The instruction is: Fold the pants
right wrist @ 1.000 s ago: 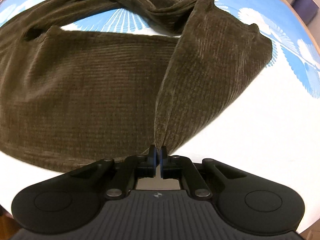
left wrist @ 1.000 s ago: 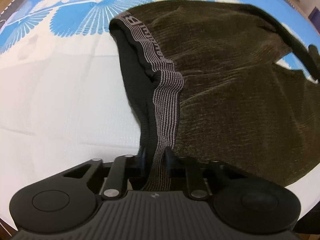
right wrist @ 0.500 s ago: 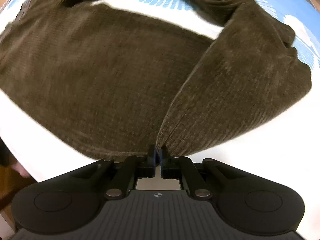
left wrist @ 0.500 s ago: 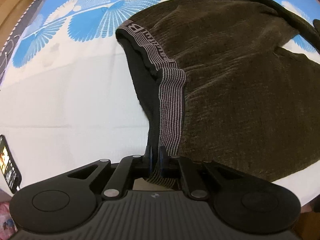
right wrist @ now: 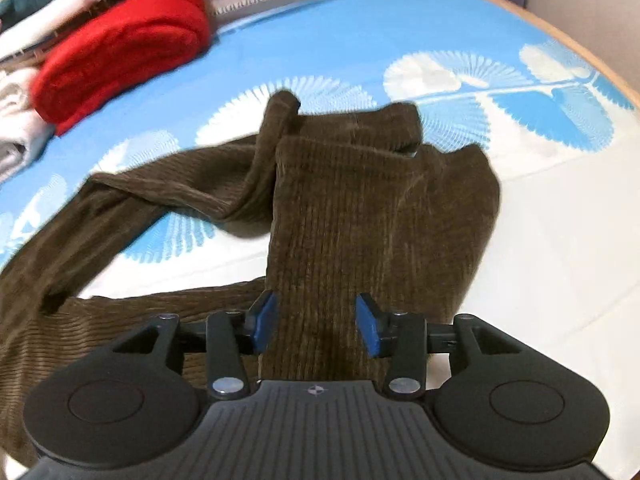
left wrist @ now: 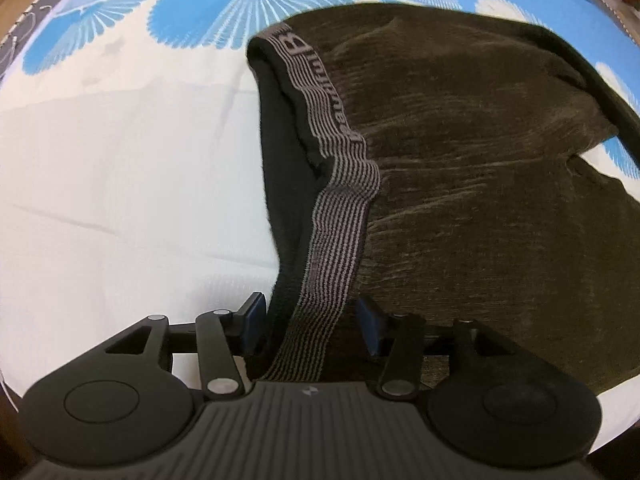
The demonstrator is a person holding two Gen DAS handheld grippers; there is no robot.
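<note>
— Left wrist view first: where do the dark olive-brown ribbed corduroy pants (left wrist: pixel 472 184) lie against your left gripper (left wrist: pixel 312 326)?

— They're spread on the white bedsheet with blue fan-shaped prints (left wrist: pixel 120 184), and their grey-and-black striped elastic waistband (left wrist: pixel 340 216) runs down from the far corner straight into the gap between my blue pads (left wrist: pixel 370 326). My jaws there have just been opening; they now stand apart, released, with the waistband hanging loose between them and pressed by neither pad. The black inner lining of the pants sits toward the left pad, the corduroy toward the right.

— And your right gripper (right wrist: pixel 316 326)?

— Same story. Those jaws have just been opening too, and they're parted now, gripping nothing. A folded-over pant leg (right wrist: pixel 360 216) lies lengthwise through the gap and stretches away from me on the sheet; the pads stand at either side of it without squeezing it. The other leg trails off to the left, twisted across the blue print.

— Anything else near?

— A red folded garment (right wrist: pixel 120 48) lies on a pile of clothes at the far left, well apart from the pants.
</note>
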